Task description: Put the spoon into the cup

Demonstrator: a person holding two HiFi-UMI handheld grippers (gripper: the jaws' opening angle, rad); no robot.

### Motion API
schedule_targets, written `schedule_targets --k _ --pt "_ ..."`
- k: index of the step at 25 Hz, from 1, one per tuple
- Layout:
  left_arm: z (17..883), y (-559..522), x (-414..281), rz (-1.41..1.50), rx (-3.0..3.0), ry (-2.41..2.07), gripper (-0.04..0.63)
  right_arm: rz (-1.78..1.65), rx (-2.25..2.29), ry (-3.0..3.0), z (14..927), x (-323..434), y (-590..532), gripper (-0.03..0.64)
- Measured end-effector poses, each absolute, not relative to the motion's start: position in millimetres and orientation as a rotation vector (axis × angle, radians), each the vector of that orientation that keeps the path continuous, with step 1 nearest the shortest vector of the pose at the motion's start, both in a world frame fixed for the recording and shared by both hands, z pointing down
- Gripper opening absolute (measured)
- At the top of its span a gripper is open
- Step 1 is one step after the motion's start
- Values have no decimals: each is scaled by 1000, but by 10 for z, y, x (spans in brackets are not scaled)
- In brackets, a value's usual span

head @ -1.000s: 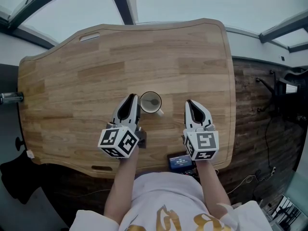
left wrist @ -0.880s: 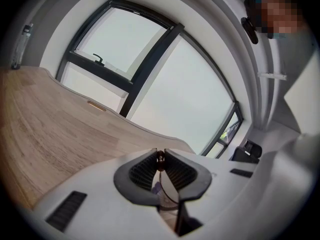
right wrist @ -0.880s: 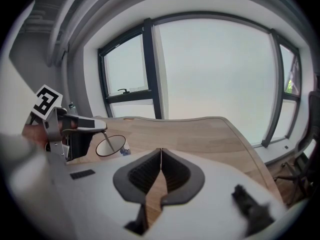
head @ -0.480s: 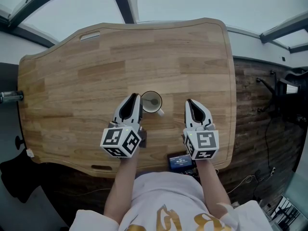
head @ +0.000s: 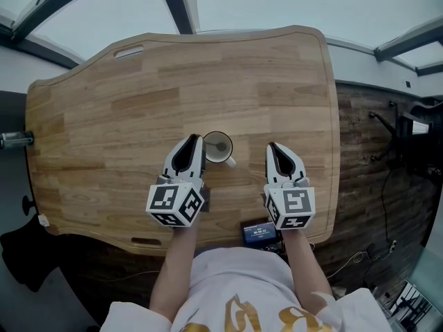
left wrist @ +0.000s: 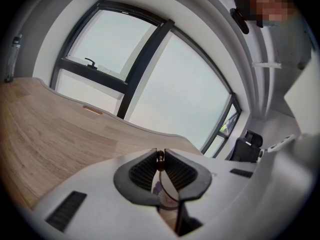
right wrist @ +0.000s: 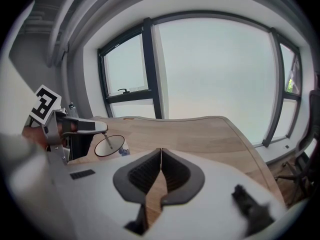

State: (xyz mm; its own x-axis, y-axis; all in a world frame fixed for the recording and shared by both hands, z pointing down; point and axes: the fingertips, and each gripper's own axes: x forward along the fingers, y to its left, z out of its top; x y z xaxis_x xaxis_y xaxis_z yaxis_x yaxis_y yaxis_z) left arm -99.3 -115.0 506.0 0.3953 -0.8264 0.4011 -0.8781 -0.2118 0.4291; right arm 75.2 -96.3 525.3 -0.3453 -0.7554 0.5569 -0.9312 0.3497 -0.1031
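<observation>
**Change since a second ago:** the marker cube (head: 175, 205) on my left gripper (head: 194, 141) has edged slightly toward the cup's side. The cup (head: 205, 152) and my right gripper (head: 275, 148) have kept their places.

**Left gripper:** it lies just left of the cup with its tips at the rim. Its jaws are nearly closed, pinching the dark top end of the spoon (left wrist: 160, 156).

**Spoon:** in the right gripper view, its thin stem (right wrist: 108, 141) slants down from those tips into the cup's mouth (right wrist: 116, 143). The head view shows the pale bowl (head: 220, 145) inside the cup.

**Right gripper:** it sits to the right of the cup, apart from it. Its jaws (right wrist: 161, 150) are pressed together with nothing between them.

**Arms:** my left forearm (head: 176, 268) and right forearm (head: 301, 261) reach forward side by side. Each is in line with its gripper, on the near side of the cup.

**Setting:** the cup stands upright on the wooden table (head: 138, 102).
</observation>
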Motion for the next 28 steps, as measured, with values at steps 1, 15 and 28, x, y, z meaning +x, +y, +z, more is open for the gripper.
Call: schedule_targets --k 1,15,28 --pt "5062 -1150 -993 111 2058 -1451 54 577 1475 -2205 5256 750 -963 31" --pt "5014 -1156 -986 48 2072 -1428 54 577 1480 -2211 5230 746 -962 31" --pt "4935 -1120 -1047 40 2068 -1462 78 559 1495 -2226 5122 740 -914 32"
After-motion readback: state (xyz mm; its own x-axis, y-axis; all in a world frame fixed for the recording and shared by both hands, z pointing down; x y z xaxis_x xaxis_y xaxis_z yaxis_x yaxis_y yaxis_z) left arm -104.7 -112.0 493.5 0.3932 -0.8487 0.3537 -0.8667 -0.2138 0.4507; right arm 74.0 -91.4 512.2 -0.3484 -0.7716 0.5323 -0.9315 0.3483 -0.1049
